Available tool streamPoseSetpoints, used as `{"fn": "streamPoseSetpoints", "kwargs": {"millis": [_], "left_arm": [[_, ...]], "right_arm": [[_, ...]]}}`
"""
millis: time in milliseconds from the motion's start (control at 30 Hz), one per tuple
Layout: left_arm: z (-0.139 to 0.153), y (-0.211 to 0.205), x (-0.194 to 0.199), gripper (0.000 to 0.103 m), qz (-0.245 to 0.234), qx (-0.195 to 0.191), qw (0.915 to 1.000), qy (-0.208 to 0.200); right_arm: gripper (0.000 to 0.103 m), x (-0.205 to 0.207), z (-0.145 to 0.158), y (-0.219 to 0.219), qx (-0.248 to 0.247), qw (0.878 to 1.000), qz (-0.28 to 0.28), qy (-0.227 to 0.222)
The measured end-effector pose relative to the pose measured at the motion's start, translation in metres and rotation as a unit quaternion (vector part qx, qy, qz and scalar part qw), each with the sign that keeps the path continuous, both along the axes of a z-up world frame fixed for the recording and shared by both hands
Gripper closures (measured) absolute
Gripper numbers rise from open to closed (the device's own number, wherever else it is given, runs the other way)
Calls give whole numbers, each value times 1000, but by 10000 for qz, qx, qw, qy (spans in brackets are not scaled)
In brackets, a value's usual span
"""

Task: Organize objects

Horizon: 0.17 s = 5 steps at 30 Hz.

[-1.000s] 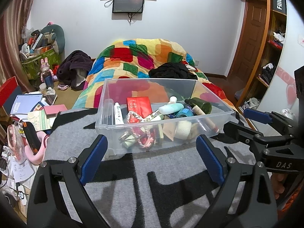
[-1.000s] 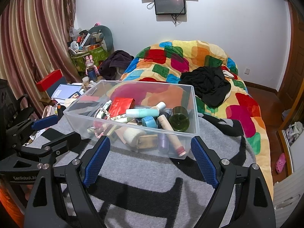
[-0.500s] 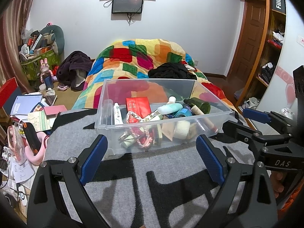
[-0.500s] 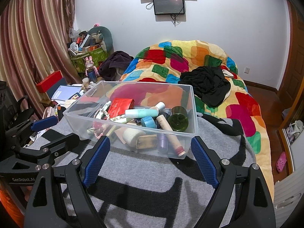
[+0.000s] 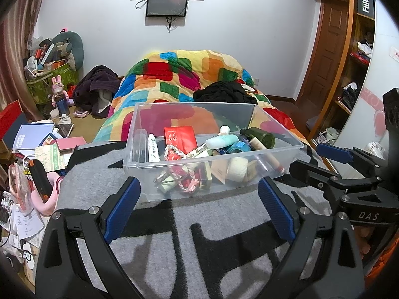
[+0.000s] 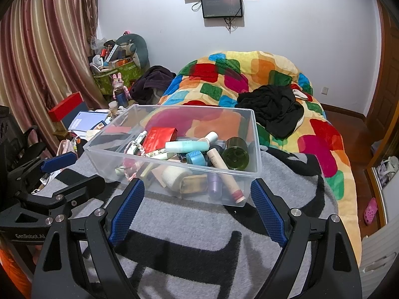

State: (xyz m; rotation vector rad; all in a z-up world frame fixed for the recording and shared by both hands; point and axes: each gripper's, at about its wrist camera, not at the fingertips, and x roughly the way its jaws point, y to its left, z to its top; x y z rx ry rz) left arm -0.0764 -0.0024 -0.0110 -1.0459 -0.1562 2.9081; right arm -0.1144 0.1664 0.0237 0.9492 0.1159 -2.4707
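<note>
A clear plastic bin (image 5: 139,134) (image 6: 254,149) sits on a grey and black blanket (image 5: 224,249) (image 6: 199,261). It holds a red packet (image 5: 180,137) (image 6: 159,137), a mint bottle (image 5: 222,141) (image 6: 185,146), a dark green bottle (image 5: 260,137) (image 6: 235,153), a white tube (image 5: 153,148), a blue tape roll (image 6: 195,157) and other small toiletries. My left gripper (image 5: 198,208) is open and empty just in front of the bin. My right gripper (image 6: 197,210) is open and empty, also in front of it.
A bed with a colourful patchwork quilt (image 5: 189,79) (image 6: 249,74) lies behind the bin, with black clothes (image 6: 271,107) on it. Books, papers and clutter (image 5: 37,144) cover the floor at left. A wooden shelf and door (image 5: 349,62) stand at right.
Both grippers have stayed open and nearly still; the views shift only slightly, with the bin sitting a touch lower in the frames.
</note>
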Motion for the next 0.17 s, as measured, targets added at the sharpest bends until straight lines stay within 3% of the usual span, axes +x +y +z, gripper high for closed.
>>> {"fn": "streamPoseSetpoints", "kwargs": {"millis": [167], "left_arm": [[0, -1, 0, 4, 20, 9, 10000, -14]], "right_arm": [[18, 0, -4, -1, 2, 10000, 5, -38]]}}
